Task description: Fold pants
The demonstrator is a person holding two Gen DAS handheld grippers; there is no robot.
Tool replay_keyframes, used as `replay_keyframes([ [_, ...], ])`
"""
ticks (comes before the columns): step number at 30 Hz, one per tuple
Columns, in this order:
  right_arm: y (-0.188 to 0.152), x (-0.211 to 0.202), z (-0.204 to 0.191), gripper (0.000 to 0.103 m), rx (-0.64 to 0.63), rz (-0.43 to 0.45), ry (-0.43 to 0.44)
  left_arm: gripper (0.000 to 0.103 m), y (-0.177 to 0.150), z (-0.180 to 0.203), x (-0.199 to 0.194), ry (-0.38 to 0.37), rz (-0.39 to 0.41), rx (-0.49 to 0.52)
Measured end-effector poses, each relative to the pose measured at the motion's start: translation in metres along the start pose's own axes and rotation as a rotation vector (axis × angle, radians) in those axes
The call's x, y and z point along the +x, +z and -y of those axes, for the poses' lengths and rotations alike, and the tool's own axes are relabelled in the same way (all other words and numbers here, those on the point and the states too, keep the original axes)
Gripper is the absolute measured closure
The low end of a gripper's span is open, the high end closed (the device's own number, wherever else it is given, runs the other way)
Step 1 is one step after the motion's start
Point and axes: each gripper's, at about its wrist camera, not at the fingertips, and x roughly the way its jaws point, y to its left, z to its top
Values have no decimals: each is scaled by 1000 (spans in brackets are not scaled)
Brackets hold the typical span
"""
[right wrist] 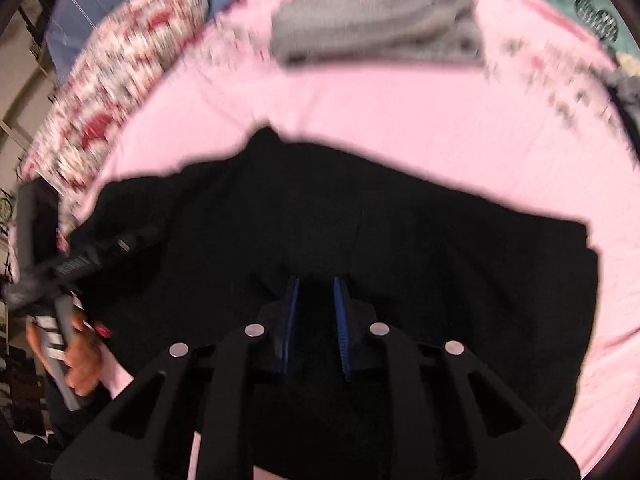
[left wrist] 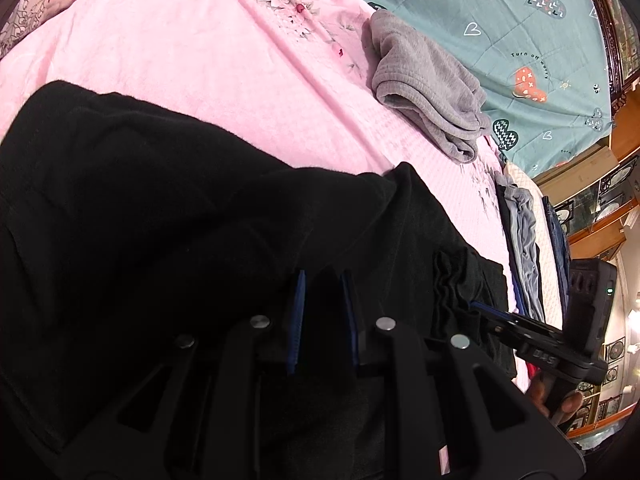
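Black pants (left wrist: 168, 208) lie bunched on the pink bed sheet (left wrist: 192, 56), and fill the lower half of the right wrist view (right wrist: 400, 232). My left gripper (left wrist: 322, 280) is right over the black cloth, its blue-padded jaws a small gap apart with dark cloth between them. My right gripper (right wrist: 316, 284) is likewise low over the pants, jaws a small gap apart. The right gripper also shows in the left wrist view (left wrist: 486, 314) at the elastic waistband (left wrist: 456, 284). The left gripper shows blurred at the left edge of the right wrist view (right wrist: 84, 260).
Folded grey pants (left wrist: 428, 80) lie at the back on the sheet, also in the right wrist view (right wrist: 376, 12). A teal heart-print quilt (left wrist: 500, 20) is behind. A stack of folded clothes (left wrist: 524, 240) lies at the right. A floral pillow (right wrist: 120, 80) lies to the left.
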Motion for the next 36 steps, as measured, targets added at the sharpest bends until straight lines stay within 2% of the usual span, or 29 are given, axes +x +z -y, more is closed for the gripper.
replay_keyframes([
  [2,0,-9,-2,84,-9,-2,20,84,0,-2,0,-11,-1,-12],
  [4,0,-36,-1,84,-1,61,80,84,0,-4,-3,-27,3,-28],
  [7,-8,-67,6,77,-2,147,70,82,-9,-2,-27,-6,42,-42],
  [8,-13,-75,10,77,2,164,71,80,-13,0,-43,-26,62,-39],
  [10,-27,-91,23,76,18,187,76,56,-19,3,-85,-70,127,-40],
  [11,-34,-96,30,76,27,194,80,32,-21,2,-106,-49,169,-47],
  [12,-43,-101,38,76,43,200,89,23,-21,0,-125,-1,214,-63],
  [13,-51,-104,46,76,60,203,98,23,-21,-6,-145,81,247,-101],
  [14,-58,-105,54,76,78,203,107,23,-20,-14,-156,123,246,-142],
  [15,-66,-106,62,76,103,201,123,23,-19,-22,-160,134,233,-177],
  [18,-80,-104,81,76,153,190,156,24,-22,-54,-156,109,165,-330],
  [22,-89,-103,94,76,178,187,174,25,-30,-76,-129,58,79,-460],
  [26,-92,-109,98,76,175,206,168,25,-32,-76,-106,86,12,-493],
  [28,-94,-112,102,76,182,215,169,25,-27,-74,-102,104,16,-487],
  [32,-96,-112,110,76,206,219,174,22,-7,-77,-85,78,39,-455],
  [34,-96,-112,110,76,210,215,174,28,2,-77,-78,82,52,-436],
  [36,-96,-113,109,76,208,216,167,84,5,-73,-72,163,56,-390],
])
